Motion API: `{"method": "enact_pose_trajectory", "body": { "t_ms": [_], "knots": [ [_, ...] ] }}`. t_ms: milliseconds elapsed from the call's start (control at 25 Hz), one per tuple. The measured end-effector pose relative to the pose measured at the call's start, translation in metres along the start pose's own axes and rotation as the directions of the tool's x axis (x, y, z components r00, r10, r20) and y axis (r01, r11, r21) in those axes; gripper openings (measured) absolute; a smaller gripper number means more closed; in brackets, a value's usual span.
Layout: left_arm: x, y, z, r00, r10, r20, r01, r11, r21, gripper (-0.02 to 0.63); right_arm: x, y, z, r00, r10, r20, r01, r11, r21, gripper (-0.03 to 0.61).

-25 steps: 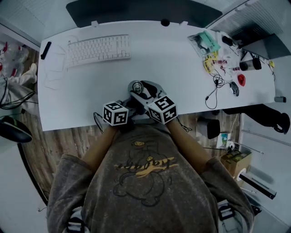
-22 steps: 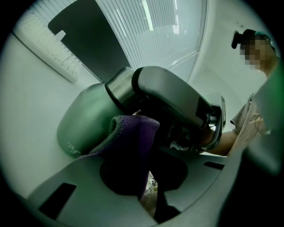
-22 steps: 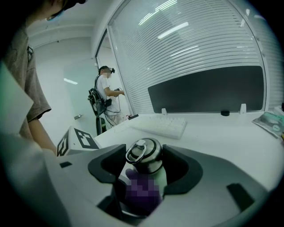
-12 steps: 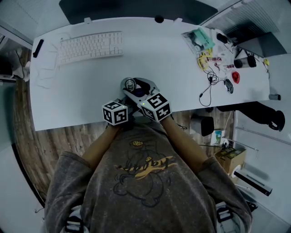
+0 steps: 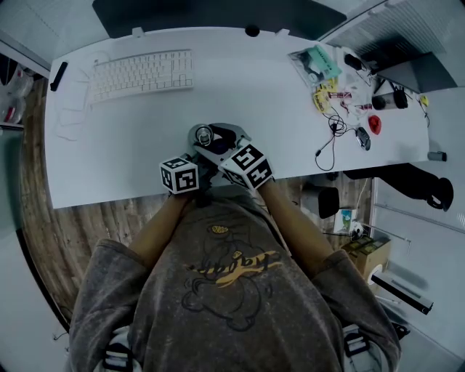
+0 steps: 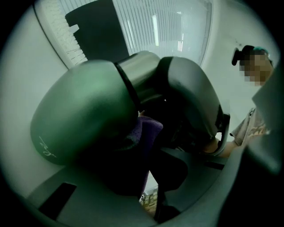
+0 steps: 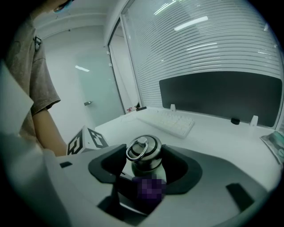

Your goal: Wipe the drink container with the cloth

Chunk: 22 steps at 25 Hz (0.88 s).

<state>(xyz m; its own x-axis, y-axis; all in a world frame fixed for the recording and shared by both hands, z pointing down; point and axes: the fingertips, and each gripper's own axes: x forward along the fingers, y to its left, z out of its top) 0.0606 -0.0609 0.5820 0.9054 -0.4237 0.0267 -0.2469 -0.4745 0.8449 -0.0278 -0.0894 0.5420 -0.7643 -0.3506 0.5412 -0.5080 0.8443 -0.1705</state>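
Right tongs grip bottle, left tongs' cloth against it; keyboard beyond.

White tabletop, long, mostly bare. Flat white keyboard at far left, lying along the far edge. Slim black marker-like stick at the left rim. Dark flat screen beyond the far edge, with a small black round knob just before it. Right end cluttered: teal packet, tangled black cable, small red object. Wood-grain floor below. Brown cardboard box stands on it, right.
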Motion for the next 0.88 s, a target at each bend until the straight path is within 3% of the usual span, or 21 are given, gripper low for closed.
{"method": "enact_pose_trajectory", "body": {
  "t_ms": [240,520,680,880],
  "knots": [
    [0.004,0.001,-0.001,0.997,-0.081,-0.005,0.08,0.988,-0.129,0.056,-0.002,0.002,-0.002,1.0,0.023,-0.012,-0.023,0.999,-0.042,0.255],
    [0.011,0.0,0.003,0.985,-0.173,-0.012,0.162,0.94,-0.299,0.057,-0.002,0.003,-0.004,0.998,0.053,-0.033,-0.055,0.996,-0.076,0.256],
    [0.01,0.002,-0.001,0.984,-0.171,-0.041,0.145,0.92,-0.364,0.057,-0.002,0.004,-0.005,0.997,0.07,-0.034,-0.072,0.994,-0.083,0.259],
    [0.011,-0.002,0.0,0.977,-0.203,-0.067,0.166,0.918,-0.361,0.057,-0.004,0.002,-0.007,0.996,0.082,-0.029,-0.084,0.993,-0.079,0.264]
  ]
}}
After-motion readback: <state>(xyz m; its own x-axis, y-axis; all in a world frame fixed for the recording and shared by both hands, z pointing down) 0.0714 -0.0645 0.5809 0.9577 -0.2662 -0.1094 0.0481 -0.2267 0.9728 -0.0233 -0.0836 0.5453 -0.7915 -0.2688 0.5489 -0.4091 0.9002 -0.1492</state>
